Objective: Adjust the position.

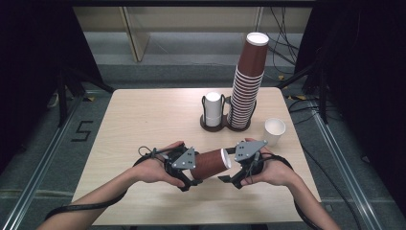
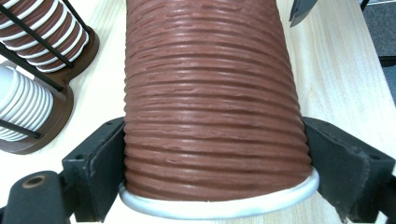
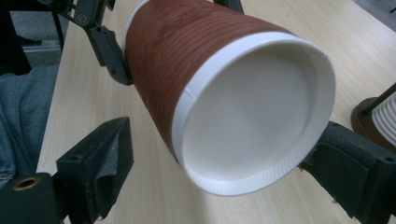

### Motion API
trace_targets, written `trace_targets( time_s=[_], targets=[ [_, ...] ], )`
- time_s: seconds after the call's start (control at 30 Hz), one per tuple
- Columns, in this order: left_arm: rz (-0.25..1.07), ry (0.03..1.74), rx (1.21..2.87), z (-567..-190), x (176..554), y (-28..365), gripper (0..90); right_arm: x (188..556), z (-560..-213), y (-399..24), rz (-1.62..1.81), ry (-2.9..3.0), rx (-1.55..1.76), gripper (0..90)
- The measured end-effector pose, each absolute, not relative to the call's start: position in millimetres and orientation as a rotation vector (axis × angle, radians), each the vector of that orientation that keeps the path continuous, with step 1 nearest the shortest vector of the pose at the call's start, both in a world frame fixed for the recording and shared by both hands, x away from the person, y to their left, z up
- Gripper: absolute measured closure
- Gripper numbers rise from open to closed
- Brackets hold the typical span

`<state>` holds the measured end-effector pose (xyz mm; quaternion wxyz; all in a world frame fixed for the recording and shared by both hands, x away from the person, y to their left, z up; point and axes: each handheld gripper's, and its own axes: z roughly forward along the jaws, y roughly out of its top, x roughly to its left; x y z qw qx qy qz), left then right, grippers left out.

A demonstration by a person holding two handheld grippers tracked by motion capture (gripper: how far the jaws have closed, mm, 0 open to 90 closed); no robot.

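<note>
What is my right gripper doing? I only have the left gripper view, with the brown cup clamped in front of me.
Observer: The right gripper is open around the white far end of the brown cup, and one of its jaws stands clear of the wall.
Operator: Anything loose near that hand?
Observer: A single white cup stands upright on the table, just beyond the right gripper.
Operator: How full is the holder?
Observer: The brown stack towers over the holder, leaning right. It is much taller than the white stack beside it.
</note>
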<state>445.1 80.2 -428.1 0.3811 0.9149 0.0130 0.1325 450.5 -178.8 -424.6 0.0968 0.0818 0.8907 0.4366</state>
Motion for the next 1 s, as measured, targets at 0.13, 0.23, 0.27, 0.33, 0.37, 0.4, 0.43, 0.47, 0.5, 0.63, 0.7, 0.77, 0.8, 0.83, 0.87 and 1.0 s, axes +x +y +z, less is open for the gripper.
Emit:
trace_targets(
  time_s=[0.13, 0.23, 0.27, 0.33, 0.37, 0.4, 0.43, 0.47, 0.5, 0.63, 0.7, 0.77, 0.8, 0.83, 0.87, 1.0],
  targets=[
    [0.317, 0.016, 2.350, -427, 445, 78, 12.2, 453, -421, -177, 1.274, 2.680, 0.209, 9.9],
    [0.322, 0.015, 2.338, -426, 443, 76, 12.3, 453, -419, -174, 1.262, 2.701, 0.180, 9.9],
    [0.320, 0.005, 2.348, -425, 443, 76, 12.4, 453, -419, -174, 1.256, 2.696, 0.165, 9.9],
    [0.317, -0.006, 2.353, -425, 442, 76, 12.5, 454, -419, -173, 1.251, 2.707, 0.141, 9.9],
    [0.313, -0.013, 2.361, -425, 442, 75, 12.5, 455, -419, -171, 1.249, 2.717, 0.135, 9.9],
    [0.309, -0.019, 2.365, -426, 442, 75, 12.5, 455, -419, -171, 1.242, 2.721, 0.128, 9.9],
    [0.306, -0.025, 2.371, -425, 442, 75, 12.5, 455, -419, -170, 1.234, 2.722, 0.112, 9.9],
    [0.299, -0.029, 2.375, -426, 442, 75, 12.6, 455, -419, -169, 1.232, 2.733, 0.112, 9.9],
    [0.296, -0.032, 2.376, -426, 441, 75, 12.6, 456, -419, -168, 1.222, 2.729, 0.085, 9.9],
    [0.294, -0.040, 2.389, -425, 442, 76, 12.7, 456, -419, -164, 1.202, 2.747, 0.050, 9.9],
    [0.290, -0.051, 2.402, -425, 442, 76, 12.8, 456, -419, -162, 1.200, 2.751, 0.031, 9.9],
    [0.281, -0.061, 2.411, -425, 442, 75, 12.9, 455, -419, -160, 1.195, 2.758, 0.015, 9.9],
    [0.268, -0.077, 2.430, -424, 442, 75, 12.9, 455, -419, -159, 1.192, 2.765, 0.014, 9.9],
    [0.268, -0.079, 2.431, -424, 442, 75, 12.9, 456, -420, -158, 1.189, 2.770, 0.007, 10.3],
    [0.278, -0.071, 2.423, -425, 441, 74, 13.0, 456, -420, -157, 1.189, 2.765, 0.007, 10.4],
    [0.270, -0.065, 2.421, -426, 440, 73, 13.0, 456, -423, -155, 1.172, 2.779, -0.010, 11.4]
  ],
)
